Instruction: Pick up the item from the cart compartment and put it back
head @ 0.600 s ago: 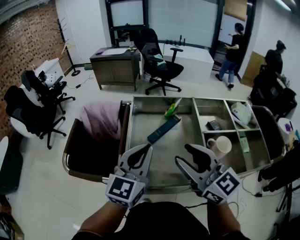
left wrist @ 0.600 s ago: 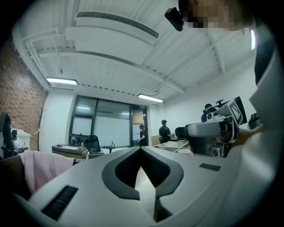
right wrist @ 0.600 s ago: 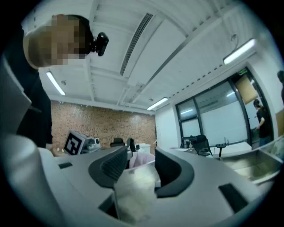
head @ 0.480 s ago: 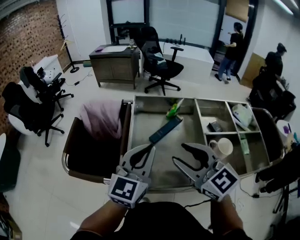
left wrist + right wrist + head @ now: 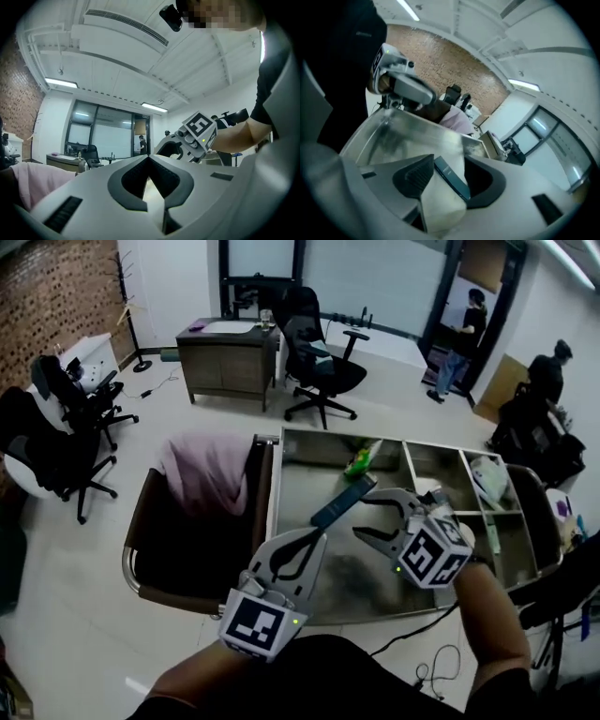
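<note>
A flat dark blue box (image 5: pixel 339 503) lies slantwise on the floor of the steel cart's large compartment (image 5: pixel 298 479). My right gripper (image 5: pixel 368 518) reaches in from the right with its jaws wide apart, its upper finger (image 5: pixel 386 495) over the box's far end. In the right gripper view the box (image 5: pixel 457 183) lies between the spread jaws of that gripper (image 5: pixel 449 165), with no pad pressing on it. My left gripper (image 5: pixel 302 542) hovers over the cart's front left part, tips together and empty. Its own view shows my left gripper (image 5: pixel 149 157) shut, with the right gripper's marker cube (image 5: pixel 199 127) beyond.
A green packet (image 5: pixel 361 460) lies at the back of the large compartment. Smaller compartments (image 5: pixel 441 470) on the right hold a white bag (image 5: pixel 487 474). A pink cloth (image 5: pixel 204 472) hangs in the cart's left-hand bag. Office chairs, a desk (image 5: pixel 225 352) and people stand beyond.
My right gripper has swung up and left from the cart's front edge into the large compartment, up to the dark blue box. The left gripper stays shut and has shifted slightly right.
</note>
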Demonstrator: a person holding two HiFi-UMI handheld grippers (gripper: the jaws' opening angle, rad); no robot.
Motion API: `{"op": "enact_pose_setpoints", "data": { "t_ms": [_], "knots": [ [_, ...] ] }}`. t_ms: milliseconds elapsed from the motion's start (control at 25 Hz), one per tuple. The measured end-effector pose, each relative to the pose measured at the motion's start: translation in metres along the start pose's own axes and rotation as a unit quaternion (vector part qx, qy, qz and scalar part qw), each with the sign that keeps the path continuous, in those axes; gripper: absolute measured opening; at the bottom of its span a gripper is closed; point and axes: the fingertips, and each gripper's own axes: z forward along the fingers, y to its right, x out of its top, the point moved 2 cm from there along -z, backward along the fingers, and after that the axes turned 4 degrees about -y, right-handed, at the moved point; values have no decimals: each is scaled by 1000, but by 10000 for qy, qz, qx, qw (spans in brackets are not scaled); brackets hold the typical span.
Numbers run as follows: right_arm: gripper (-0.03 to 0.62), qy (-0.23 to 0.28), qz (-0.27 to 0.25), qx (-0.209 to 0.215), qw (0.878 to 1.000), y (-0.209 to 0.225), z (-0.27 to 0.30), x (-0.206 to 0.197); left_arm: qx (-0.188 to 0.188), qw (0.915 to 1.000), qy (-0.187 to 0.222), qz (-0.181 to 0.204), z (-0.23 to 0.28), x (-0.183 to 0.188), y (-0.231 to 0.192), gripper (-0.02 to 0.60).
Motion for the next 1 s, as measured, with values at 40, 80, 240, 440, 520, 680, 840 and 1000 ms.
{"op": "enact_pose_setpoints", "data": {
  "t_ms": [40,80,240,440,520,680,840,1000],
  "knots": [
    [228,-179,-293,193,9992,1,10,-3,-4,10000,-7,-1,-1,0,-2,0],
    [233,-363,-549,401,9970,1,20,-6,-15,10000,-10,-16,-2,0,-4,0],
    [235,-1161,-1362,1030,9784,8,57,-25,-52,9999,-27,-88,-5,-1,-9,0],
    [235,-1953,-2189,1729,9402,10,97,-61,166,9998,-55,-112,-9,-2,-15,0],
    [235,-2125,-2406,1975,9263,11,107,-71,298,9994,-57,-145,-10,0,-17,0],
    [235,-2158,-2598,2363,9111,7,121,-75,520,9984,-27,-197,-11,2,-20,0],
    [236,-2144,-2773,2586,9002,6,134,-74,736,9971,8,-215,-11,2,-26,0],
    [238,-2346,-2894,2866,8827,-1,138,-84,894,9957,-2,-245,-14,1,-26,0]
  ]
}}
